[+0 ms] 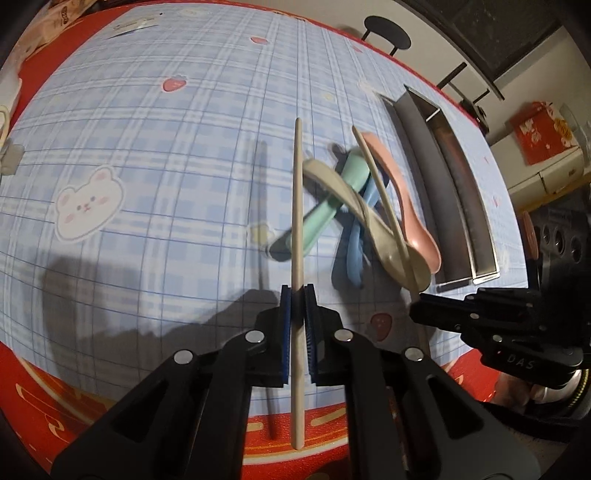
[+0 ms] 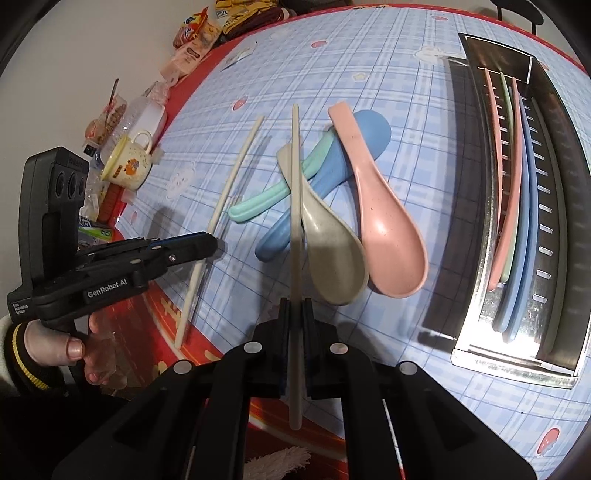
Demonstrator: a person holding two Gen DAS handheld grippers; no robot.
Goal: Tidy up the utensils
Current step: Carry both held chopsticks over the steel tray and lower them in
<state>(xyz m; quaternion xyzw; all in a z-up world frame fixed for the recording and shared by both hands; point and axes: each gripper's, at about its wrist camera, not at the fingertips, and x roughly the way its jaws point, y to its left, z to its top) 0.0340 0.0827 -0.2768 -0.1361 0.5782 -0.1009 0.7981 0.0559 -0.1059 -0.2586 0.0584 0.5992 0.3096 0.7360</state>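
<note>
My left gripper [image 1: 297,291] is shut on a beige chopstick [image 1: 297,206] held above the table; it also shows in the right wrist view [image 2: 210,242]. My right gripper [image 2: 295,304] is shut on a second beige chopstick [image 2: 295,184], and shows at the right of the left wrist view [image 1: 419,306]. A pile of spoons lies beyond both: pink [image 2: 384,229], beige [image 2: 332,251], blue [image 2: 332,162] and mint green [image 2: 266,201]. A steel tray [image 2: 554,229] to the right holds pink, green and blue chopsticks [image 2: 517,206].
The table has a blue plaid cloth [image 1: 147,184] over a red cover. A cream mug [image 2: 129,162], bottles and snack packs stand along the far left edge in the right wrist view. A black stool [image 1: 388,33] stands beyond the table.
</note>
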